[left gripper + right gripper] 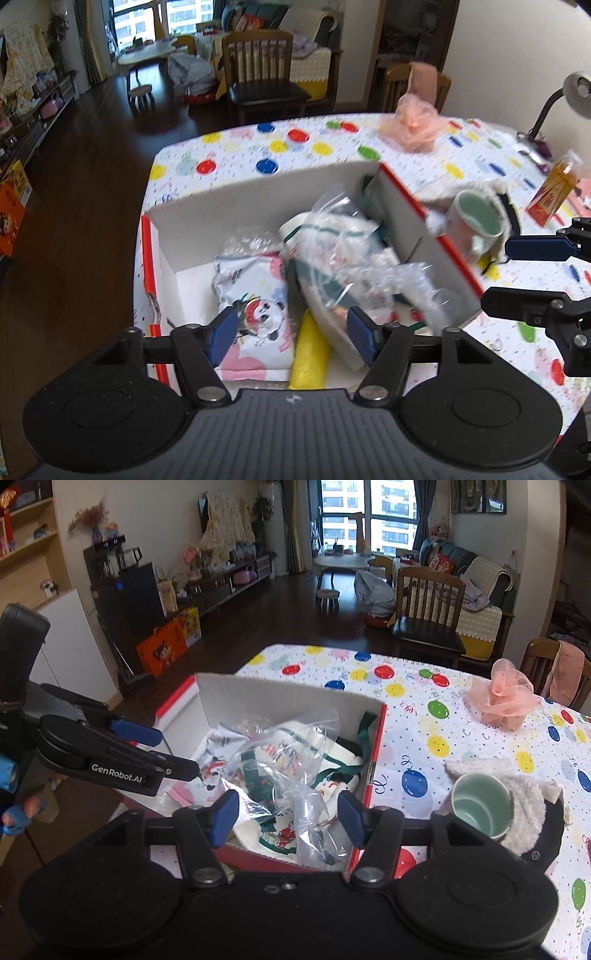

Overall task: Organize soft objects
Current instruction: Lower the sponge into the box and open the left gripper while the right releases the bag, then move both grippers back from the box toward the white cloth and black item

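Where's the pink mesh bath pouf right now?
The pink mesh bath pouf sits on the balloon-print tablecloth at the table's far edge, outside the white cardboard box and beyond the green mug; both wrist views show it upper right.

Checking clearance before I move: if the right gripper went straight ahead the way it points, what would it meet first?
Probably the clear crinkled plastic bag holding printed white cloth, lying in the white cardboard box right ahead of the open right gripper. Depth is unclear.
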`<state>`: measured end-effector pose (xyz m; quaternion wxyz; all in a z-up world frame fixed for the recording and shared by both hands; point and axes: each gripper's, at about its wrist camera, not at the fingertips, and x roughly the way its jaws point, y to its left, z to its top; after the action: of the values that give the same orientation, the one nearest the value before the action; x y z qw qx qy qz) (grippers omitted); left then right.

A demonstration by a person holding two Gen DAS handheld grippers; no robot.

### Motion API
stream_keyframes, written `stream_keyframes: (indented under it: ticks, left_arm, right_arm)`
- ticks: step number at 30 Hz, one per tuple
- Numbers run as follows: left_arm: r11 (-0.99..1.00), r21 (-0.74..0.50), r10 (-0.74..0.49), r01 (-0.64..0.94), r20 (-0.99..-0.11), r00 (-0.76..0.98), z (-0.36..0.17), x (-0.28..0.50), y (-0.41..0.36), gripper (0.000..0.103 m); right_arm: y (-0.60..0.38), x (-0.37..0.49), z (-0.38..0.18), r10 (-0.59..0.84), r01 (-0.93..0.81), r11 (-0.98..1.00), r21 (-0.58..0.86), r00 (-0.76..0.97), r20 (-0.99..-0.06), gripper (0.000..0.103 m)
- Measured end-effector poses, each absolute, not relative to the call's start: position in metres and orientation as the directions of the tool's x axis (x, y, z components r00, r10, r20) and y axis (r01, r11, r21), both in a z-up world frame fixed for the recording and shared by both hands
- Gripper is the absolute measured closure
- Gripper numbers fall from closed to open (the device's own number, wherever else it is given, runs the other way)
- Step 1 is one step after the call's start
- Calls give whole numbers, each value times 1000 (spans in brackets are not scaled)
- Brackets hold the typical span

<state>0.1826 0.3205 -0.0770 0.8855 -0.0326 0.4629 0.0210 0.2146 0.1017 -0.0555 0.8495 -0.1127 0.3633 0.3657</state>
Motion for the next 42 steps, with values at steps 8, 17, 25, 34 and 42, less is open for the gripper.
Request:
stream_keyframes:
  ticks: [8, 17, 25, 34, 42]
  left_arm:
    - [998, -56, -19, -39, -770, 637, -53, 173, 299, 29]
    - [996, -89, -58, -11, -732, 679, -42, 180, 263, 22]
    - [992, -125, -84, -5, -694, 715, -36, 197, 218, 18]
    - [992, -123, -109, 29, -712, 694, -41, 237, 133, 18]
    - [984, -112, -175, 139, -752, 635, -60, 280, 59, 18]
  right_arm:
    - [62, 204, -34, 564, -671, 733, 109, 511, -649, 30]
    - [4, 206, -24, 563, -631, 766, 126, 564, -604, 15]
    - [-58, 226, -28, 573, -610, 778, 152, 587, -573, 2]
    - [-128, 260, -49, 548, -627, 773, 92, 589, -594, 1]
    - [-171, 294, -73, 546, -642, 761, 97, 552, -630, 1]
